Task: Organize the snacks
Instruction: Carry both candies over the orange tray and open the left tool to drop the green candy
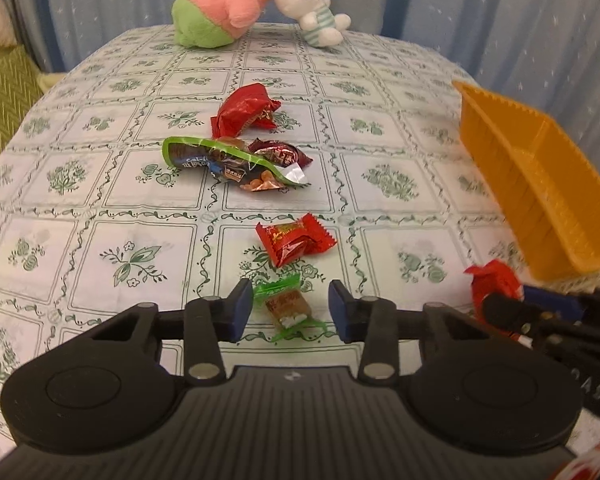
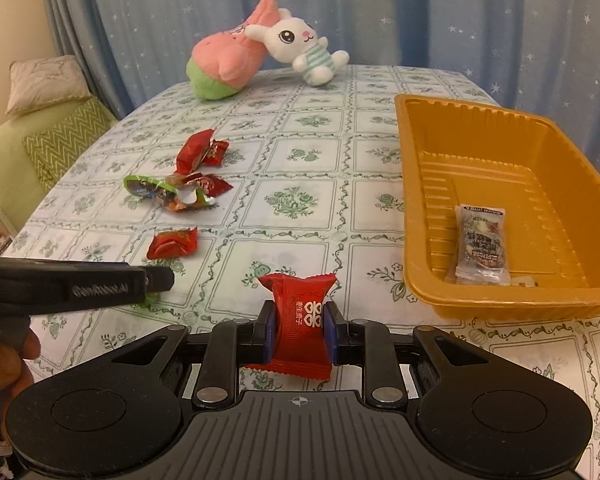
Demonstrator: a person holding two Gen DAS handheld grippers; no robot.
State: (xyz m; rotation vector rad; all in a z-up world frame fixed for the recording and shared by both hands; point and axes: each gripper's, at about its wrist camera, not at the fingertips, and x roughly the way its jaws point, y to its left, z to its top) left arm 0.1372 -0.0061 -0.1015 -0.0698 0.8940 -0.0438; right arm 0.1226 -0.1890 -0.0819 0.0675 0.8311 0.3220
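We hold the right gripper (image 2: 298,334) with its fingers pinched tight on a red foil-wrapped candy (image 2: 299,320), lifted off the surface so it can go to the orange plastic tray (image 2: 420,184) just to its right, where one clear-wrapped snack pack (image 2: 480,246) already lies

The left gripper (image 1: 291,310) sits low over a small green-wrapped candy (image 1: 286,306): fingers partly open, straddling it, one pad near the wrapper edge, no squeeze visible yet, so probably the next pick

More red wrappers (image 1: 296,238) and a green-edged packet (image 1: 224,160) wait farther out on the floral-cloth surface (image 1: 100,200), well apart from the tray
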